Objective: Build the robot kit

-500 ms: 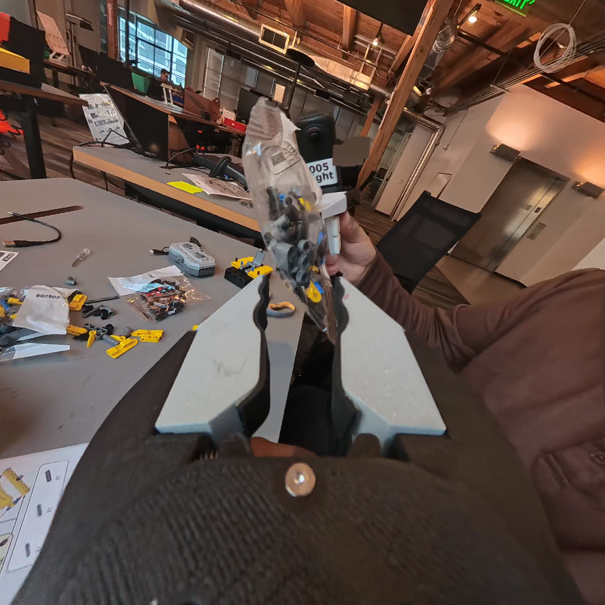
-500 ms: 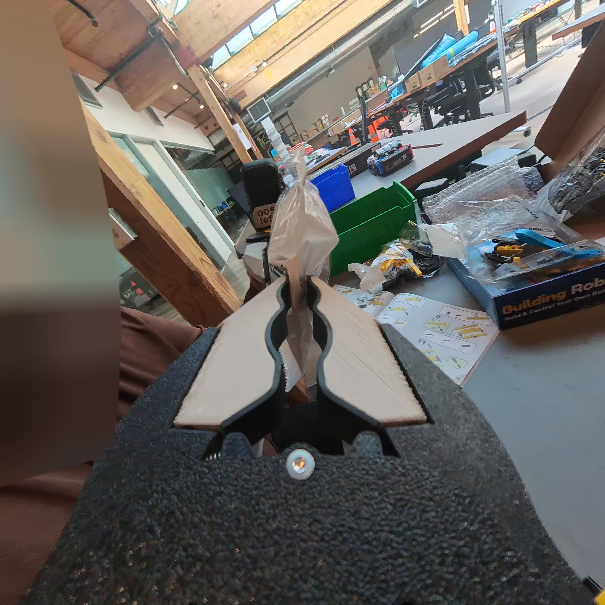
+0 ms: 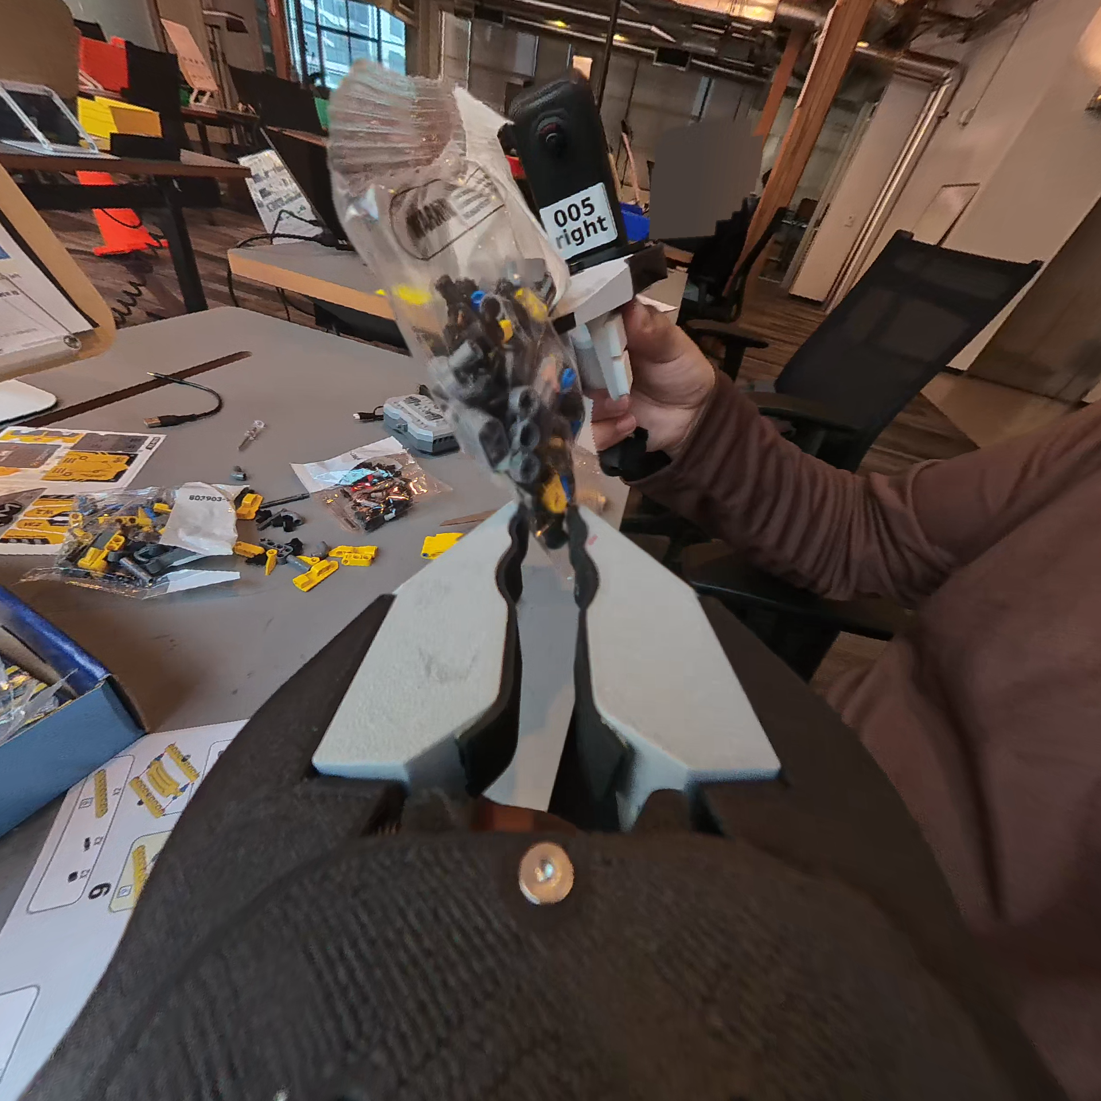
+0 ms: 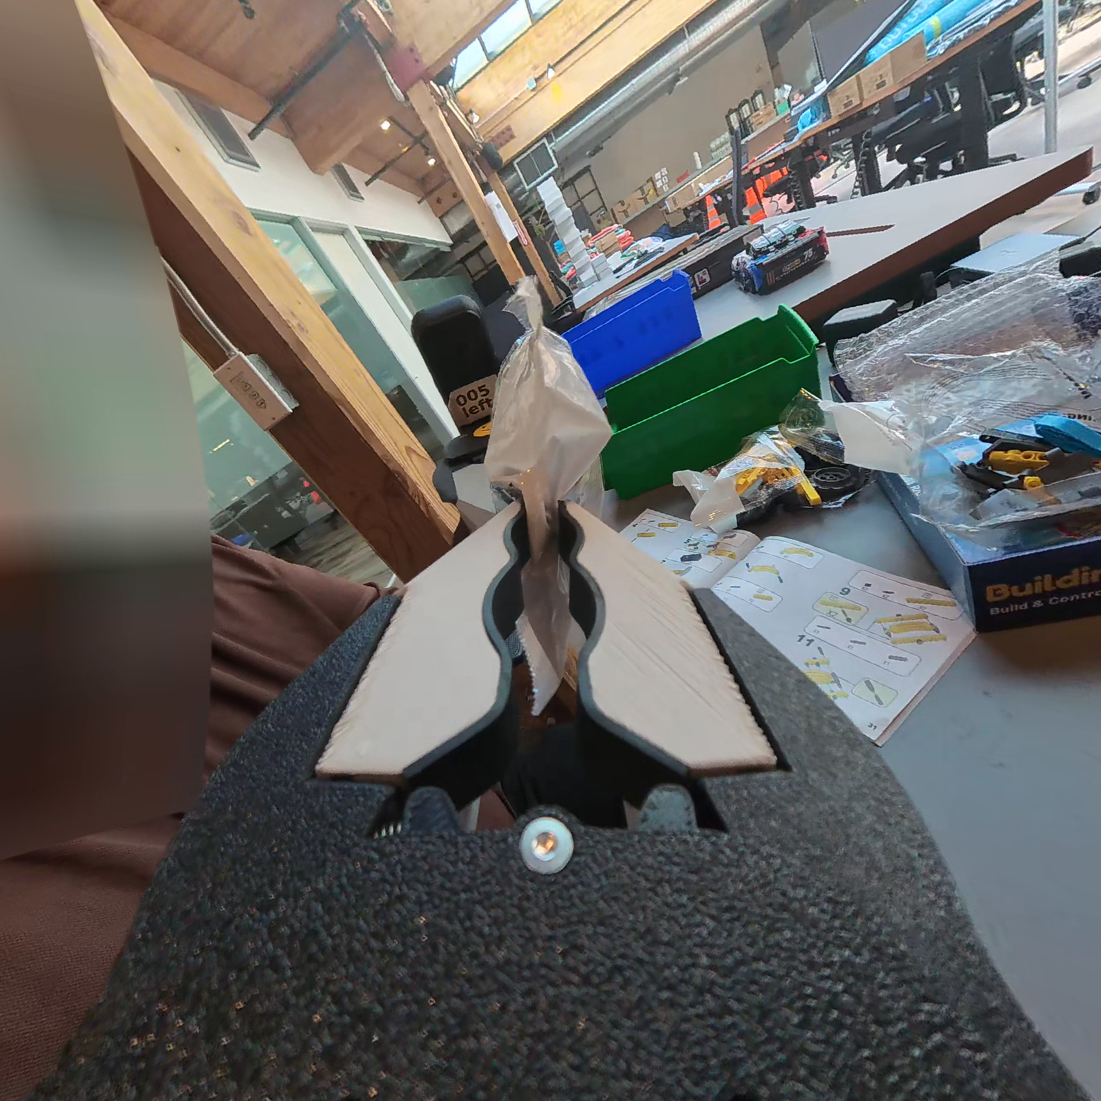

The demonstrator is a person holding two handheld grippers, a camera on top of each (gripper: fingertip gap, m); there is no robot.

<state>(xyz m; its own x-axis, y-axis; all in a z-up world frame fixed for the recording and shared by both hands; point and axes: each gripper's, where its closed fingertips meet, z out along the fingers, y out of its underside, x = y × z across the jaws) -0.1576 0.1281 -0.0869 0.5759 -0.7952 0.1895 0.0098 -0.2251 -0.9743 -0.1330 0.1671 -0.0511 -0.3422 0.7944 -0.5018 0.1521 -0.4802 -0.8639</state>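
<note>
Spreading wide and grey under everything: the tabletop (image 3: 310, 381), matte, smooth, lightly scuffed. Sitting on it at the right of the right wrist view: a blue cardboard box (image 4: 1013, 572), stiff and glossy, draped in crinkled clear wrap. Standing farther off: a green plastic bin (image 4: 709, 405) and a blue plastic bin (image 4: 631, 327), both rigid and hard-walled. Lying flat near the box: an open instruction booklet (image 4: 834, 619), thin paper, limp.

Hanging in the air between both tools, above the near edge of the tabletop: a clear plastic bag (image 3: 476, 333) of small black, grey, yellow and blue building pieces. Probably handling light but lumpy, film thin, slick and easily torn, contents shifting loosely and sagging toward the lower end. Best taken by an empty flap or corner of film rather than over the hard pieces.

Clamping on the lower tip of that bag: the left tool (image 3: 545, 539), grey fingers with wavy black pads nearly meeting. Pinching a twisted white-and-clear flap of the same bag: the right tool (image 4: 539, 512), tan ribbed fingers closed on it.

Scattering at the far left: small yellow loose pieces (image 3: 316, 569), hard, angular.
</note>
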